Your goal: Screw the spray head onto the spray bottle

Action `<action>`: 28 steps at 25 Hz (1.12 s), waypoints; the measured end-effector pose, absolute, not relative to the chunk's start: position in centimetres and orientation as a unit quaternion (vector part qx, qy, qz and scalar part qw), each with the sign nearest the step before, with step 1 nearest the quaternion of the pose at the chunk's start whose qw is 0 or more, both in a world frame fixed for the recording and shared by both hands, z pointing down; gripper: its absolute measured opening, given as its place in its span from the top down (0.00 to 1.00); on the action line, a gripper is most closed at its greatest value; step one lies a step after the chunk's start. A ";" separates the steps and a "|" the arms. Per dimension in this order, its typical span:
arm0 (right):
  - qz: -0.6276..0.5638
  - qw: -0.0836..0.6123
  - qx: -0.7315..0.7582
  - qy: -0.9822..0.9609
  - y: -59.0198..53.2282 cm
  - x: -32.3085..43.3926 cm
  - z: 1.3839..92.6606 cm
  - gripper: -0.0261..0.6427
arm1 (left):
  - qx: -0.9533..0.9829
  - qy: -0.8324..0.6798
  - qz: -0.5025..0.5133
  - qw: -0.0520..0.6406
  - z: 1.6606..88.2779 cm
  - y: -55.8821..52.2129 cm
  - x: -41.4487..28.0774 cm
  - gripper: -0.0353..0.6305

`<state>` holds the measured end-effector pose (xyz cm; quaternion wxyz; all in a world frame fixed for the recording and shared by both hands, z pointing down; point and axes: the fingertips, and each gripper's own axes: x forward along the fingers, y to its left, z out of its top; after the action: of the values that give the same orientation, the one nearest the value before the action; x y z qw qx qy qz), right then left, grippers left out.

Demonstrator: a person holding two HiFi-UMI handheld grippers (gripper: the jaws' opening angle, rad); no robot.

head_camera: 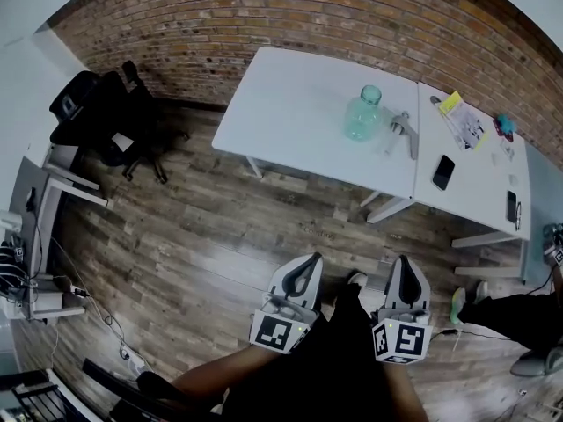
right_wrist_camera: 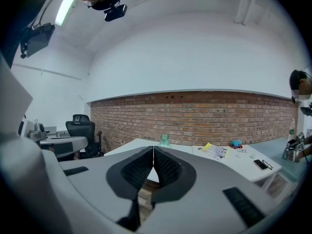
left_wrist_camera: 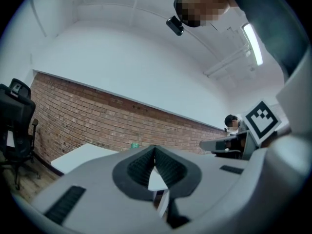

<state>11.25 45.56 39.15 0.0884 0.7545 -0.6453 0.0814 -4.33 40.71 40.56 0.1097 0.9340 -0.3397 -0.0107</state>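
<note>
Both grippers sit lowest in the head view, held side by side above the wooden floor [head_camera: 202,244], each with its marker cube facing up. Left gripper [head_camera: 312,258]: jaws fully together, the ribbed pads meeting at the tip in its own view [left_wrist_camera: 154,152], with nothing between them. Right gripper [head_camera: 405,260]: jaws likewise pressed together with nothing held, as confirmed in its own view [right_wrist_camera: 153,151]. Neither tool touches any object.

Bottle [head_camera: 362,112]: clear greenish, upright and uncapped, standing on the white table [head_camera: 290,104] near its right edge. Its neck shows just above the closed jaw tips in the right gripper view [right_wrist_camera: 164,140] and as a small green spot in the left gripper view [left_wrist_camera: 134,145].

Spray head [head_camera: 403,130]: lying on its side just beside the bottle, at the table's right edge, separate from the bottle. Both items are well apart from the grippers.

Second table [head_camera: 479,183]: butted against the first on the right, carrying a dark phone [head_camera: 443,171] and papers [head_camera: 464,120]. Brick wall [head_camera: 290,16] runs behind the tables, and an office chair [head_camera: 110,112] stands to the left.
</note>
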 end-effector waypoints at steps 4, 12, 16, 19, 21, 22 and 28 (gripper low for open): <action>0.083 0.086 0.751 -0.650 45.0 10.8 39.4 0.95 | 0.930 -0.351 -0.010 0.107 40.7 40.1 -5.2 0.94; 0.085 0.078 0.751 -0.650 44.1 12.8 39.4 0.95 | 0.929 -0.356 -0.008 0.104 40.2 39.3 -3.6 0.94; 0.083 0.081 0.761 -0.638 43.9 15.3 39.6 0.95 | 0.928 -0.360 -0.010 0.093 40.8 38.6 -2.2 0.94; 0.085 0.086 0.768 -0.629 43.7 17.4 39.9 0.95 | 0.928 -0.361 -0.009 0.091 40.7 38.0 -0.7 0.94; 0.085 0.087 0.764 -0.634 43.0 18.2 39.9 0.95 | 0.929 -0.361 -0.013 0.079 40.4 37.4 0.3 0.94; 0.083 0.086 0.760 -0.639 42.6 18.4 39.8 0.95 | 0.929 -0.362 -0.014 0.075 40.2 37.1 0.7 0.94; 0.072 0.075 0.748 -0.656 39.9 20.8 39.1 0.95 | 0.923 -0.377 -0.013 0.077 40.2 34.8 3.0 0.94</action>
<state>20.79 39.90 39.06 0.0752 0.7477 -0.6558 0.0721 2.95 34.84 40.21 0.0774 0.9227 -0.3774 -0.0128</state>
